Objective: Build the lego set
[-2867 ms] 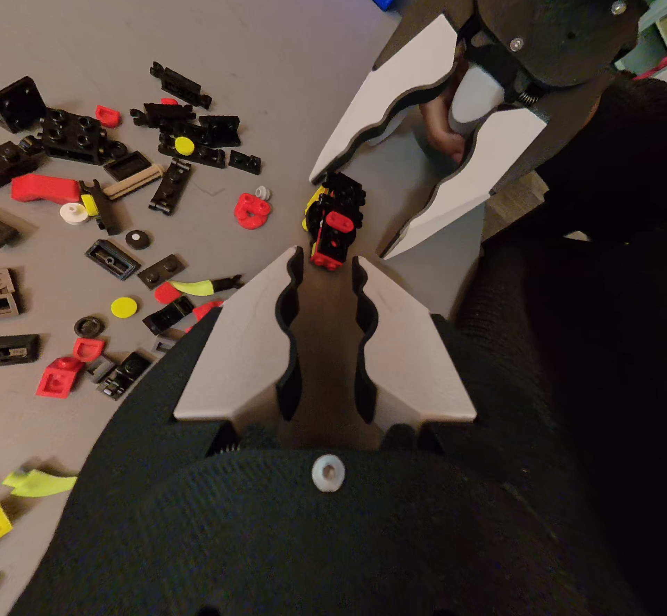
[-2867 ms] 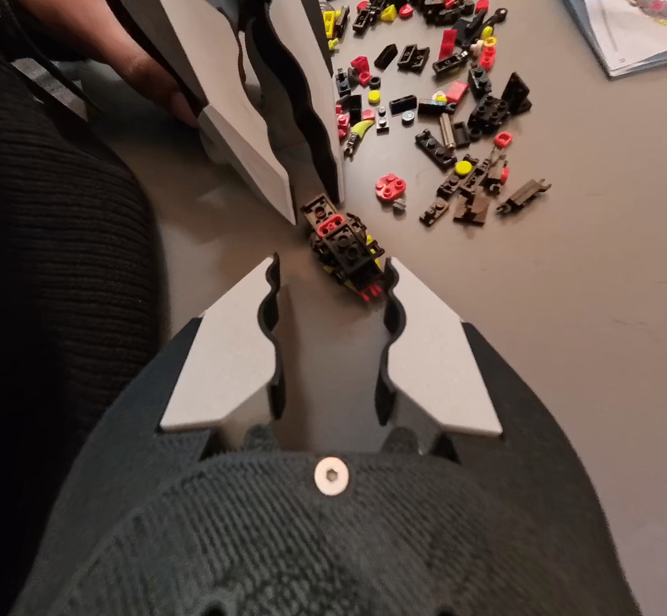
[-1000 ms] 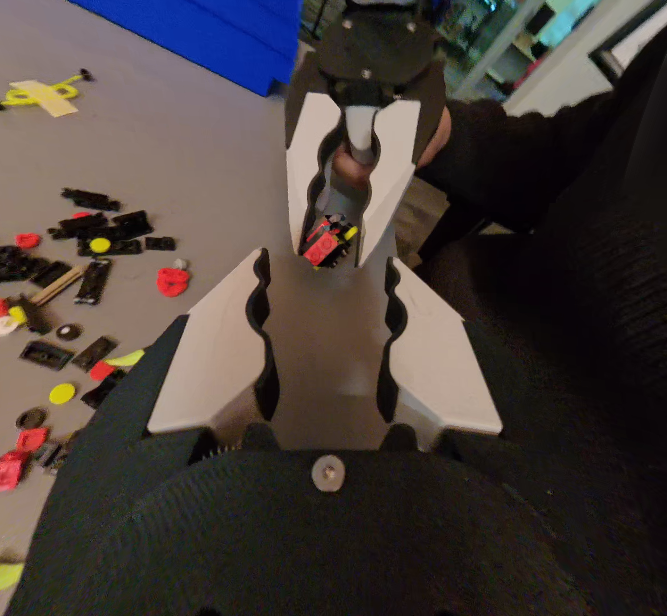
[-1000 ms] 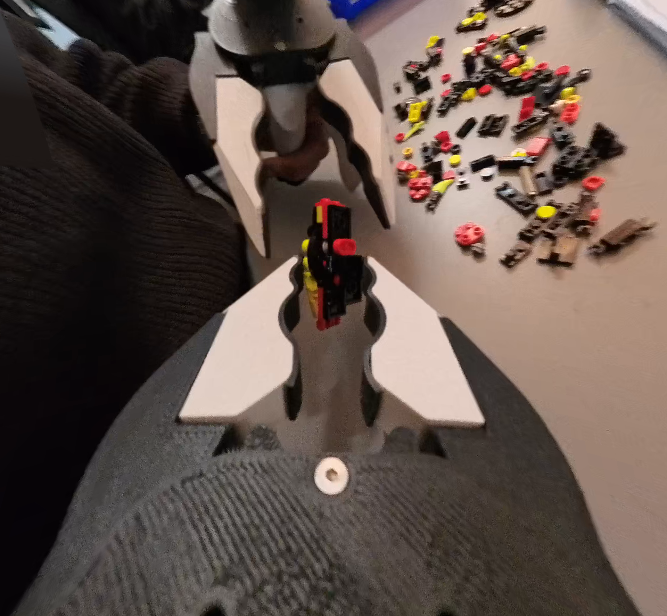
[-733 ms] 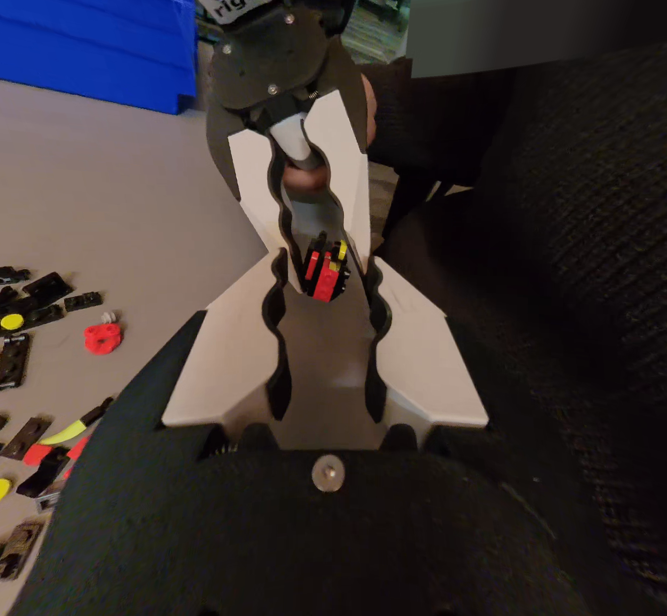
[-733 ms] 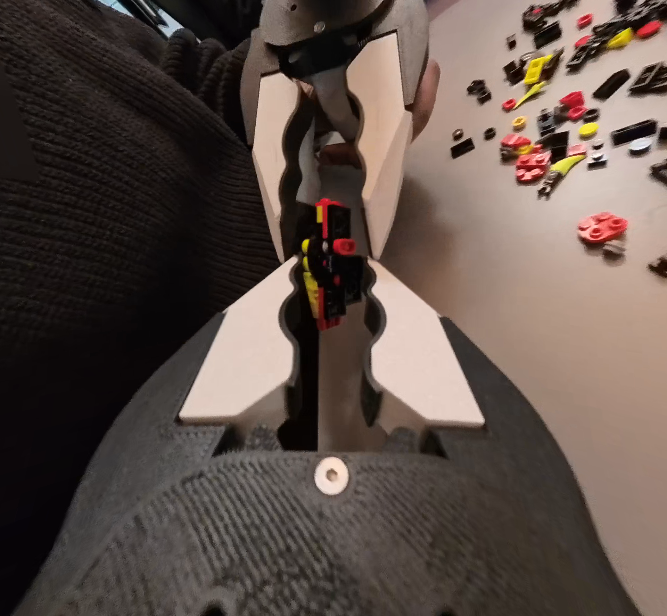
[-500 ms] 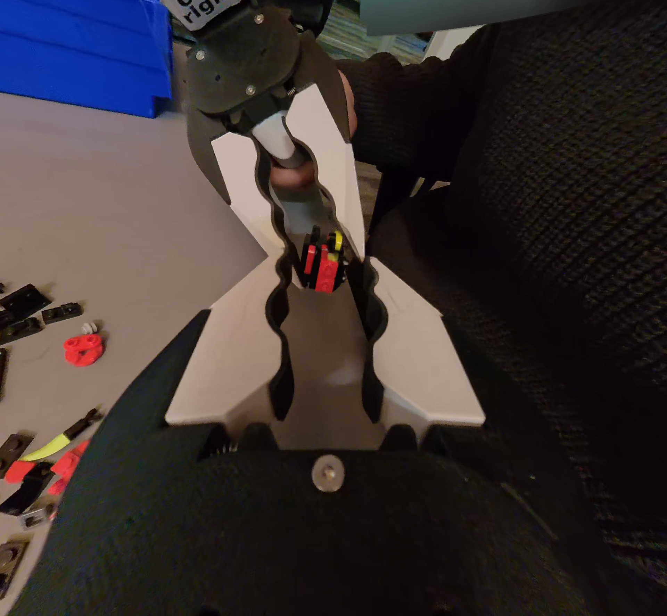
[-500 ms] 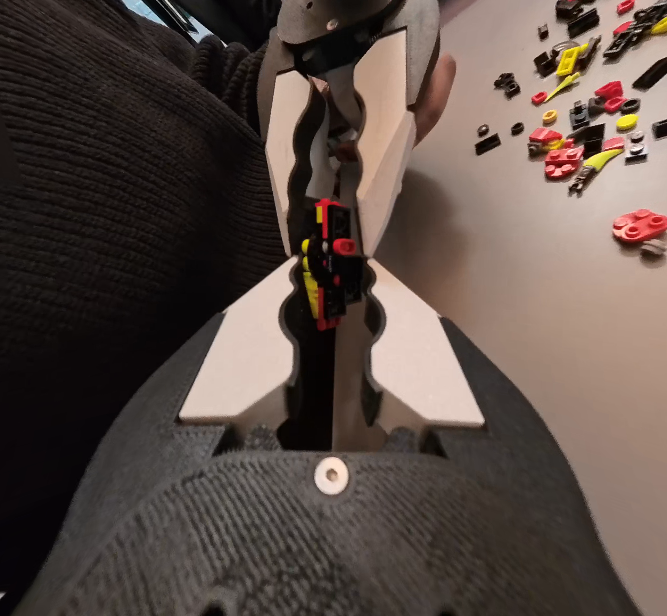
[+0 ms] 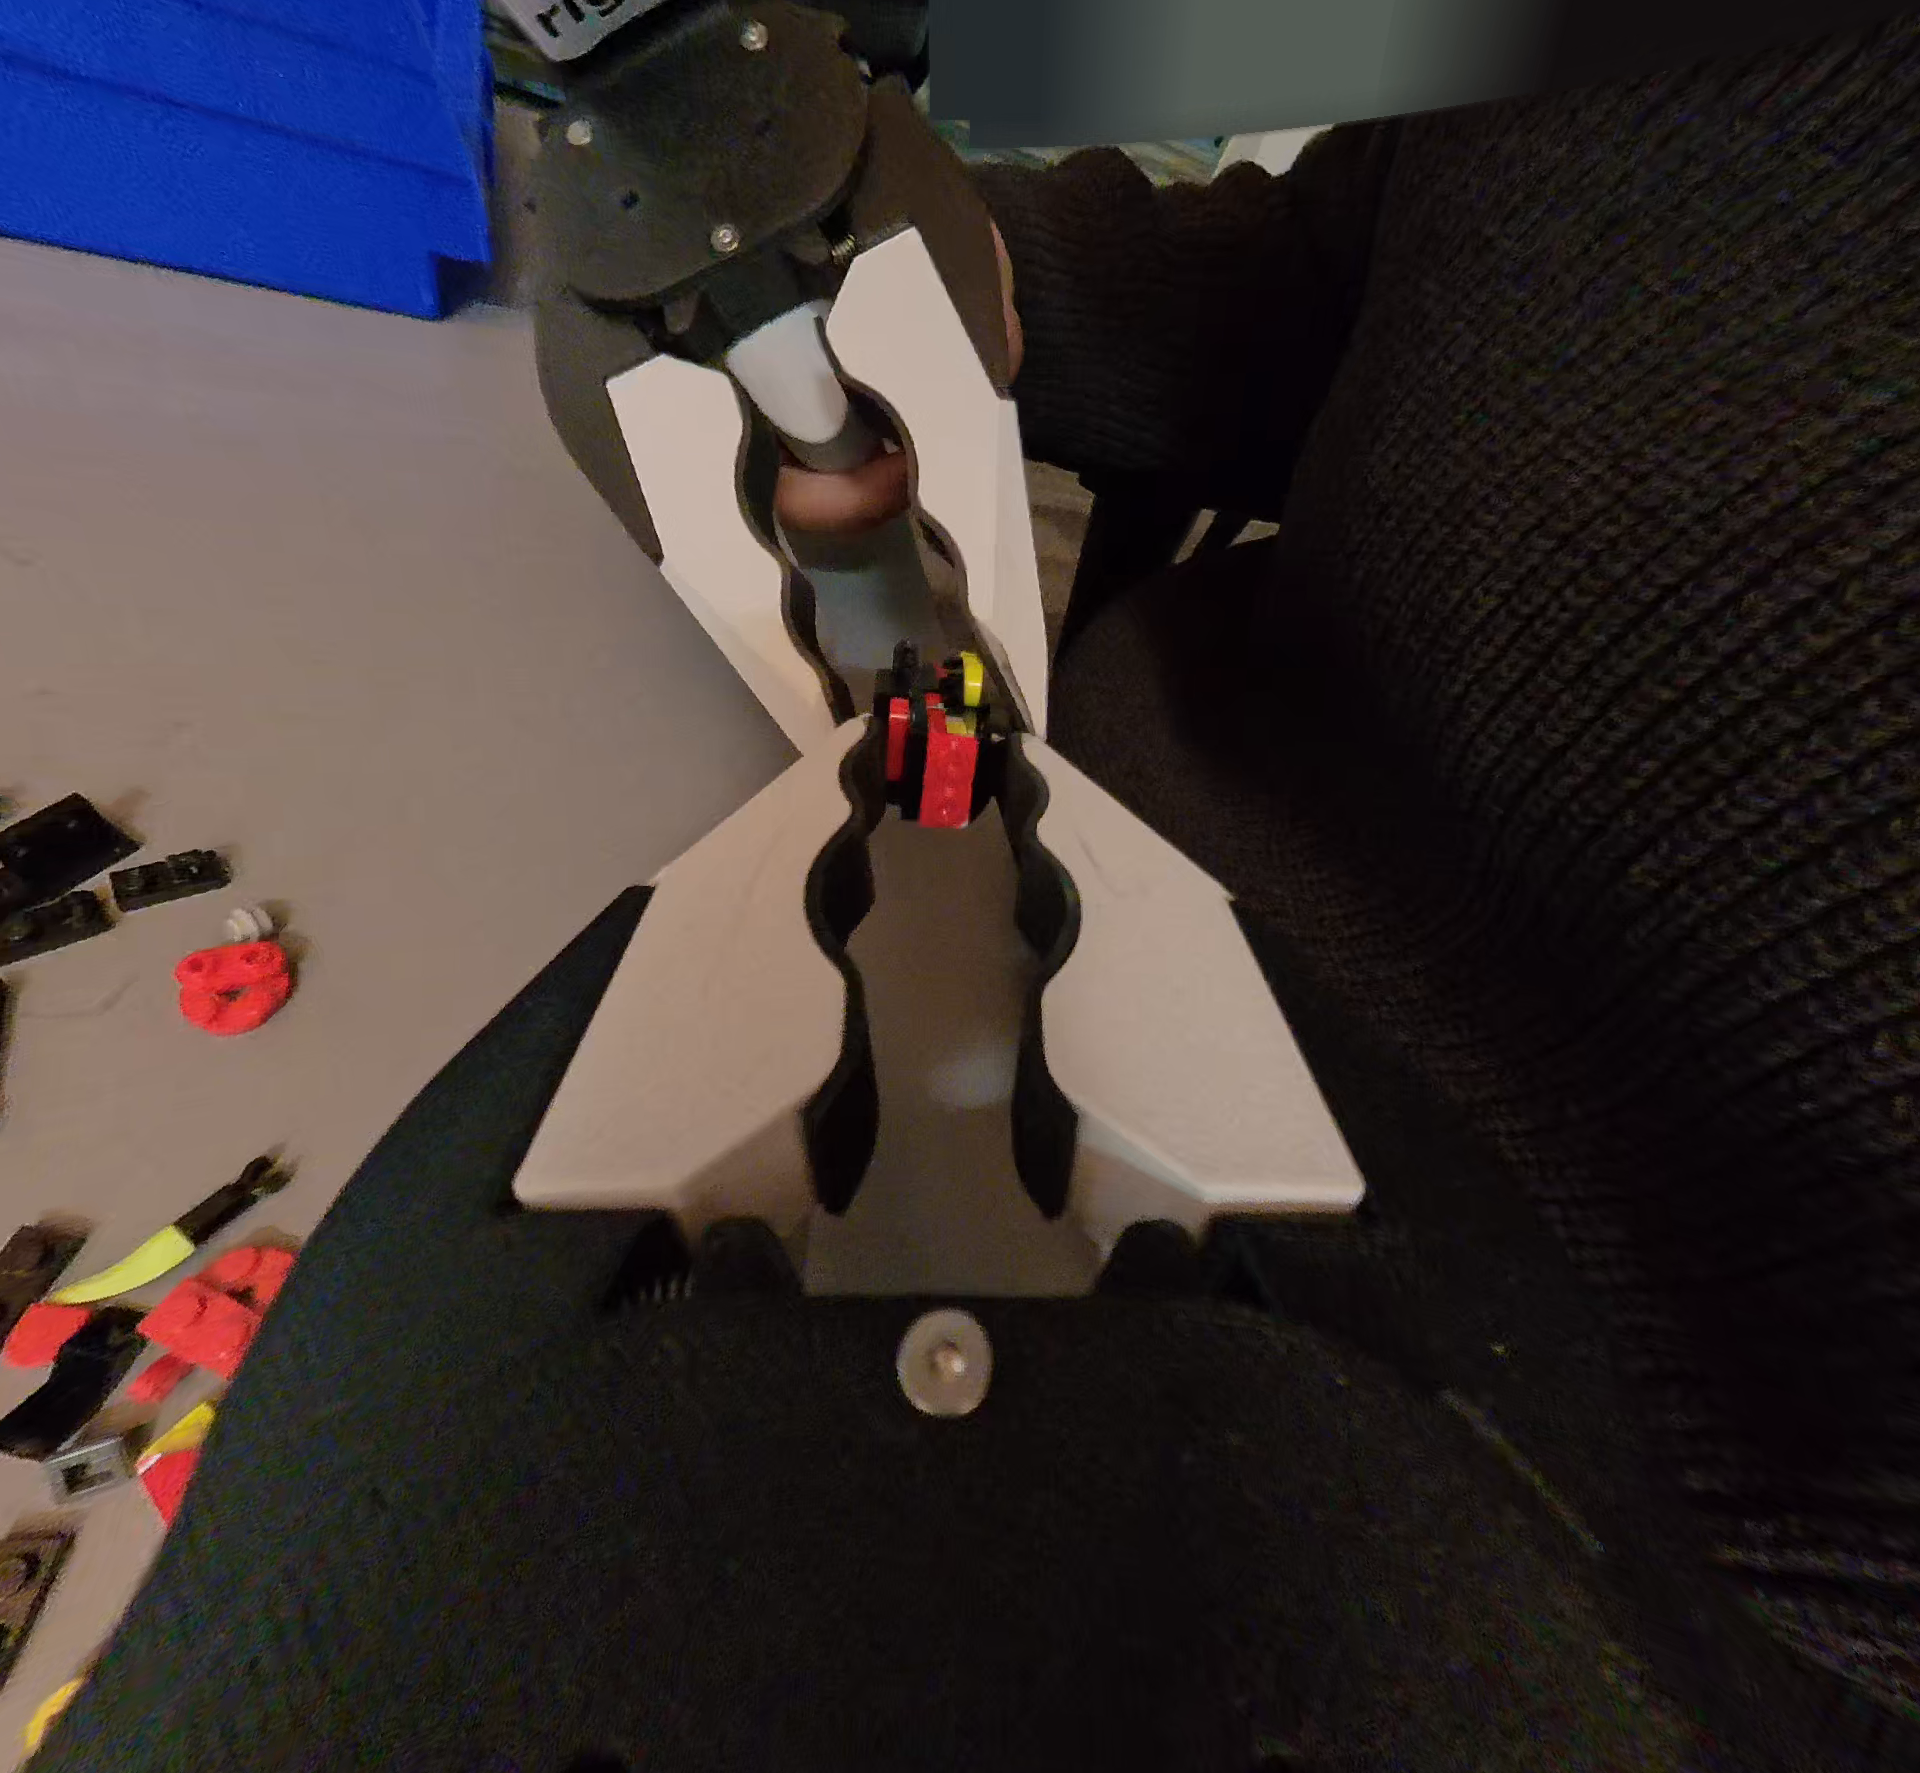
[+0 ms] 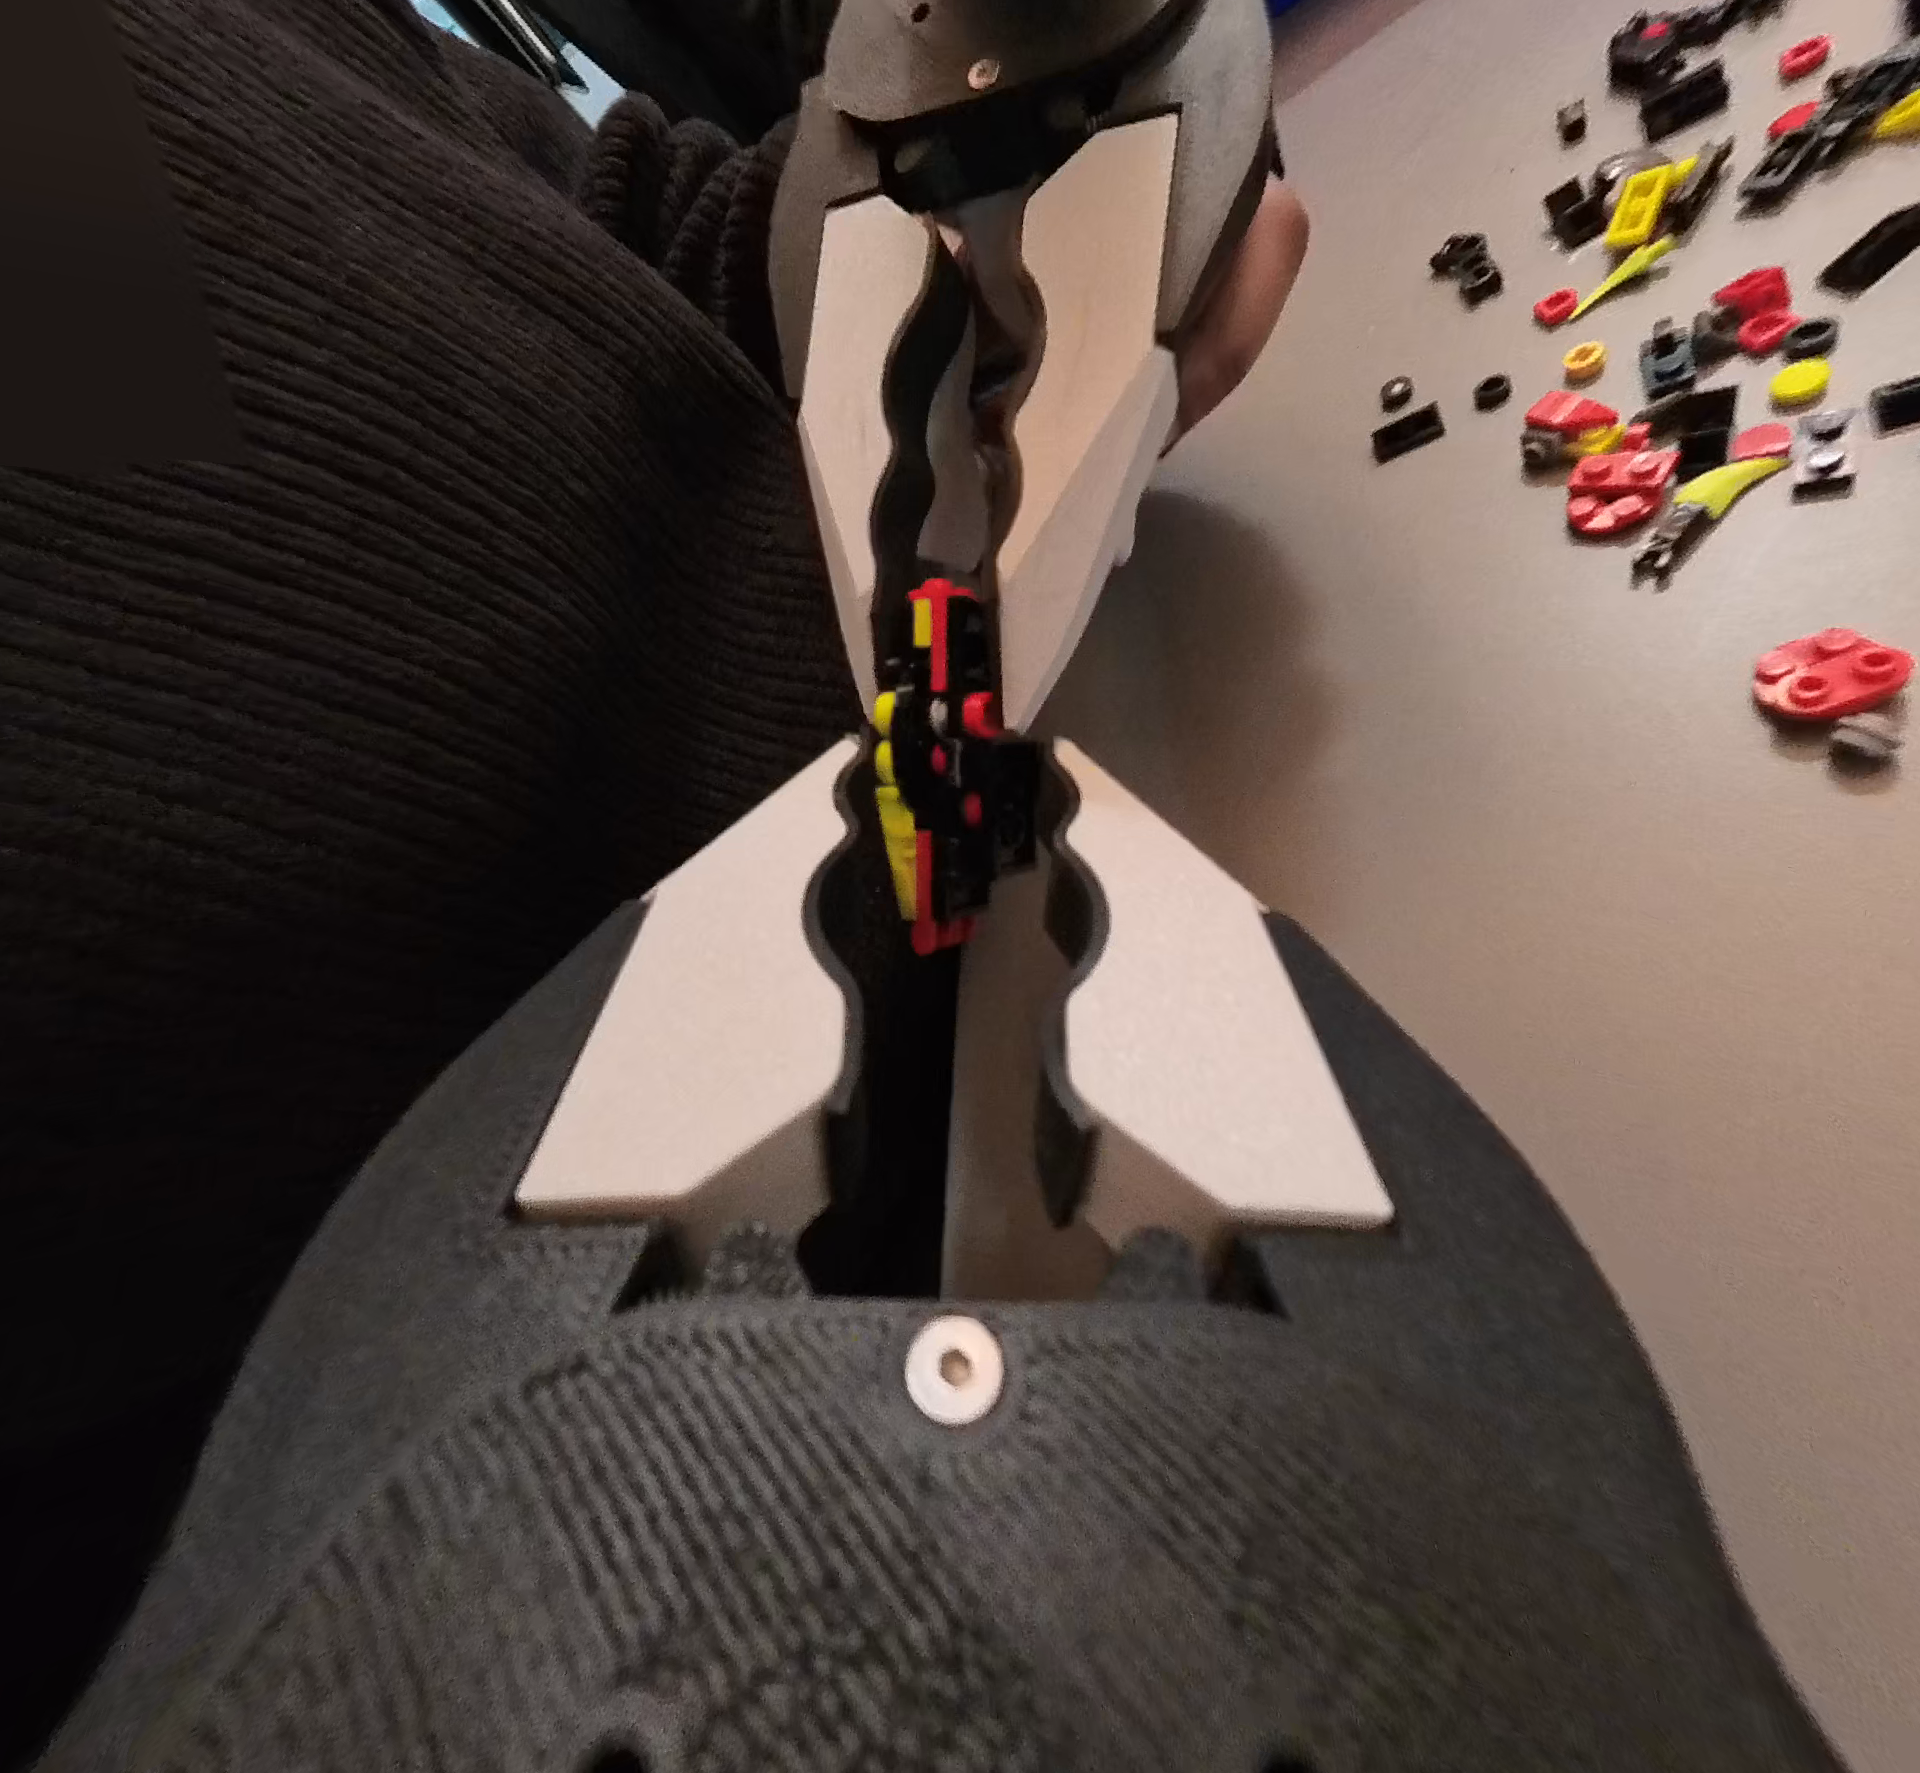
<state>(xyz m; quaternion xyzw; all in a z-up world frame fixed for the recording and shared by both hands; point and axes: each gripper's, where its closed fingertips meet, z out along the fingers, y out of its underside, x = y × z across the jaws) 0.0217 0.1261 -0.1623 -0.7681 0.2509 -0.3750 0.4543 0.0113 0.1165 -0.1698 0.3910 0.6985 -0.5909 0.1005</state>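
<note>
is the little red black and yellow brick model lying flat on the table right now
No: the brick model is lifted clear of the grey table, clamped between the right gripper and the left gripper.

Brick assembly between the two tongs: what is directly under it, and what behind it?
Under the brick assembly, the grey table and a dark knit sleeve. Behind it, the left tongs cover the hand mostly.

The far end of the small black, red and yellow brick model (image 9: 933, 759) is hidden between the fingers of the right tool (image 9: 940, 700). Loose bricks (image 9: 62, 1328) on the bench (image 9: 312, 580) are cut off by the left wrist view's left edge, and those (image 10: 1704, 414) in the right wrist view are blurred and run off its right edge. A blue bin (image 9: 229, 61) is cut off at the top left corner.
</note>
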